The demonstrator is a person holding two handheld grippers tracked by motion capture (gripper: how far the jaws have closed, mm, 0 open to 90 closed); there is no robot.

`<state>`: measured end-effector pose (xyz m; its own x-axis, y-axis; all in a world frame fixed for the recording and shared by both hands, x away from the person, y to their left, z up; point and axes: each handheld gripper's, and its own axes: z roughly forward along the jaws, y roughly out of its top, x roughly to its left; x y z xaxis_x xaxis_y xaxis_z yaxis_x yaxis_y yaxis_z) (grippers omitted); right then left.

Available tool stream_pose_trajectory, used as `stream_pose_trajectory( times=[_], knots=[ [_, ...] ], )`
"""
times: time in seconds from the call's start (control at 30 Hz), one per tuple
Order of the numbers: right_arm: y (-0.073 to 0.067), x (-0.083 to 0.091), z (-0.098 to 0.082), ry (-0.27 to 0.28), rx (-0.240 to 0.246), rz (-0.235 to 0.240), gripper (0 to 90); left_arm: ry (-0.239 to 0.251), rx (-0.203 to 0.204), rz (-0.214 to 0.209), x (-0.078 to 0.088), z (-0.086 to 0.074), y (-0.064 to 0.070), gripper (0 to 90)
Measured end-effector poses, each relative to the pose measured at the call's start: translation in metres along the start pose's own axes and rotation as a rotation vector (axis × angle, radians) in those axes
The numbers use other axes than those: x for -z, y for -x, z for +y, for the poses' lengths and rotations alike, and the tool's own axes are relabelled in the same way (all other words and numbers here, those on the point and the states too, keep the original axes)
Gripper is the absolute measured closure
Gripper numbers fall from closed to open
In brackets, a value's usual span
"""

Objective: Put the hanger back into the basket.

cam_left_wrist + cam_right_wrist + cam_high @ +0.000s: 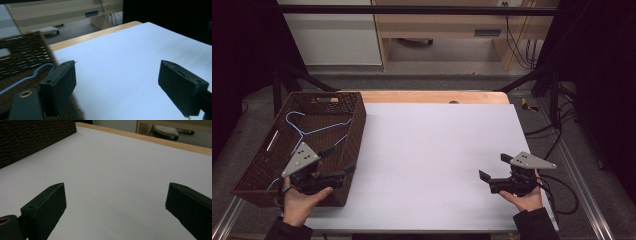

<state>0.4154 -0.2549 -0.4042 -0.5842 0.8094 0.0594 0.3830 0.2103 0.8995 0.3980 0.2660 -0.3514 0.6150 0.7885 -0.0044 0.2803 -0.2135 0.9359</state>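
White sheeting covered the table [437, 160], with a wooden edge showing at the far side and a dim room with pale cabinets beyond. Nearest, at about seven o'clock, the left gripper [341, 161] hung over the near right corner of the wicker basket [357, 125], its jaws spread wide with nothing between them. At about four o'clock the right gripper [495, 168] rested low over the bare sheet, jaws likewise apart and empty. Farther in, the blue wire hanger [312, 132] lay flat in the basket, toward eleven o'clock from the left gripper, its hook at the far left end and its long axis running roughly from near left to far right. The left hand was clearly the nearer one. The hanger looked thin, light blue and slightly bent.
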Motion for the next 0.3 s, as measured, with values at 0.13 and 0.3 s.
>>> stream_pose_trajectory(
  times=[0.13, 0.3],
  knots=[
    [0.0, 0.001, 0.0, 0.006, 0.002, 0.0, 3.9, -0.021, 0.005, -0.048, -0.015, -0.008, 0.011, 13.5],
    [-0.001, 0.002, 0.0, 0.014, 0.001, 0.007, 3.9, -0.048, -0.008, -0.071, -0.026, -0.016, 0.019, 13.7]
  ],
)
